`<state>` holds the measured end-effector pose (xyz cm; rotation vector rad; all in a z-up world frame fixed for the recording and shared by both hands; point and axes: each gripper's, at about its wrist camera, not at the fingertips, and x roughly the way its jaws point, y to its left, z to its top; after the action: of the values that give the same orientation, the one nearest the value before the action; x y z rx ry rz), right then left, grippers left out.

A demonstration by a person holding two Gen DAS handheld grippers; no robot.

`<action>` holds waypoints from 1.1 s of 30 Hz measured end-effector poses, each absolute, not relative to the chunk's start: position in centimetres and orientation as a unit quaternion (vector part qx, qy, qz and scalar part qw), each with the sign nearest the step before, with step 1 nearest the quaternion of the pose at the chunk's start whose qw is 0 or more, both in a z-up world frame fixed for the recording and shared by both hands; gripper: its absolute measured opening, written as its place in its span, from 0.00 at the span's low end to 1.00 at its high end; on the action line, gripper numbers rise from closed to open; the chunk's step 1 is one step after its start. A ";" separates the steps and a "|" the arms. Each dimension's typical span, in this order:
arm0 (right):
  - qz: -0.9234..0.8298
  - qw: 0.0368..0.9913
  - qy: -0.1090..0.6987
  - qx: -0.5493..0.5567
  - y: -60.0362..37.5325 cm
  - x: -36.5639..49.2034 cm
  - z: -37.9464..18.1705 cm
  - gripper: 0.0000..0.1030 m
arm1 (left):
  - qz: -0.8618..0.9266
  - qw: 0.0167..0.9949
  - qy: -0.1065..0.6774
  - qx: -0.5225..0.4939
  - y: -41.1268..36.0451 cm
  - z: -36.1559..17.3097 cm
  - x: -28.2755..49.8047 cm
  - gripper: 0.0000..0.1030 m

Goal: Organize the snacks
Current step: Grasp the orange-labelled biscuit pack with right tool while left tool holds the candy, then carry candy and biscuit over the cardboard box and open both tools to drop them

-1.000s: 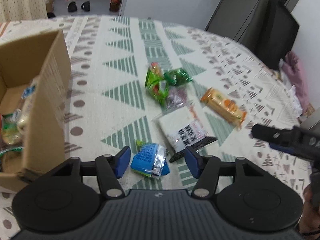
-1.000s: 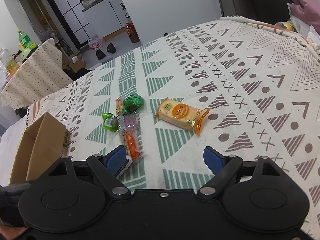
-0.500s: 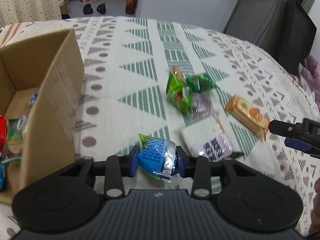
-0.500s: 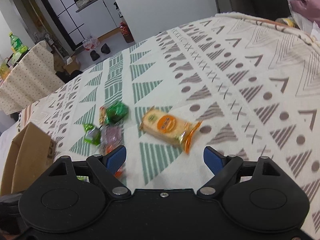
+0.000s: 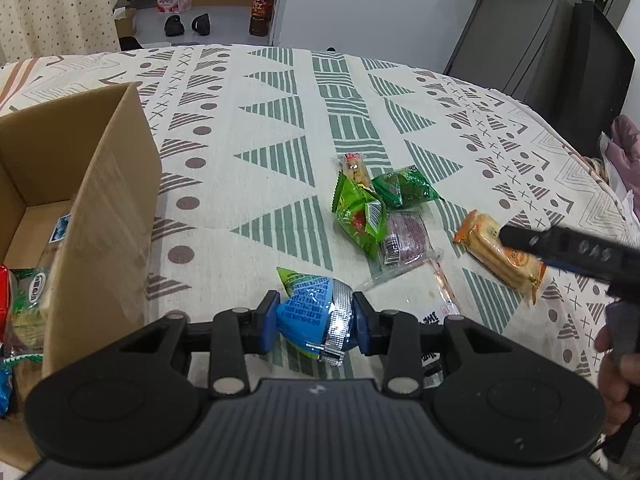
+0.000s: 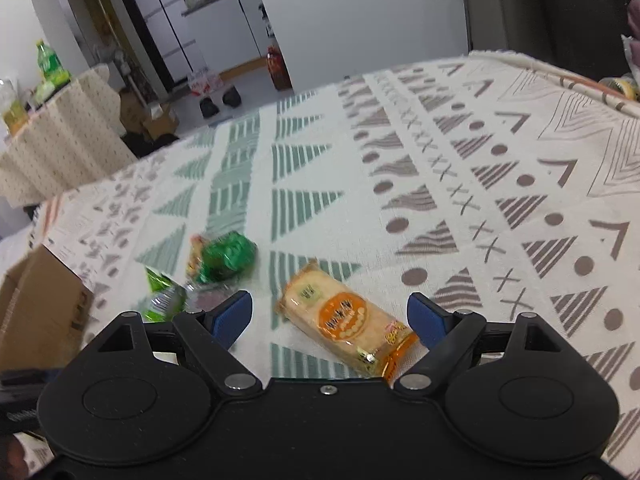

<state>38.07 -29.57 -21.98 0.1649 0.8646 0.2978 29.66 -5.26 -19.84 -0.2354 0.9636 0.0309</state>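
Since the earlier frame, both grippers have advanced: the right gripper (image 6: 330, 314) now straddles the cracker pack (image 6: 346, 322), fingers spread apart, not touching it. On the tablecloth (image 5: 280, 120), the box (image 5: 100, 208) stands left, snacks inside. Left gripper (image 5: 314, 322) is clenched on the blue packet (image 5: 310, 316), held beside the box.

One cardboard box (image 5: 100, 208), several packets inside, exact count unclear. One blue packet (image 5: 312, 314). Two green packets (image 5: 358, 214) (image 5: 404, 188). One purple-filled clear packet (image 5: 404, 236). One orange cracker pack (image 6: 344, 320). One slim snack stick (image 5: 356, 168). Two tools: left tool (image 5: 314, 322), right tool (image 6: 330, 318). One pair of shoes (image 5: 188, 24) on floor.
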 end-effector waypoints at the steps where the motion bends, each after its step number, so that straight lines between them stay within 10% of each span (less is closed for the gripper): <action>1: 0.144 0.891 0.424 0.078 -29.5 38.2 -22.4 0.81 | 0.015 0.879 0.463 -0.114 -5.3 -19.9 29.7 0.36; 9: 0.141 0.874 0.461 0.062 -29.7 36.7 -23.5 0.32 | 0.010 0.879 0.462 -0.121 -5.2 -19.7 29.5 0.36; 33: 0.149 0.894 0.411 0.094 -26.9 28.4 -15.4 0.32 | -0.016 0.908 0.391 -0.148 -3.7 -13.3 24.5 0.36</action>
<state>28.39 -26.88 -15.45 0.1944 0.8532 0.3090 24.47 -3.68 -13.30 -0.3062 0.8066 -0.0338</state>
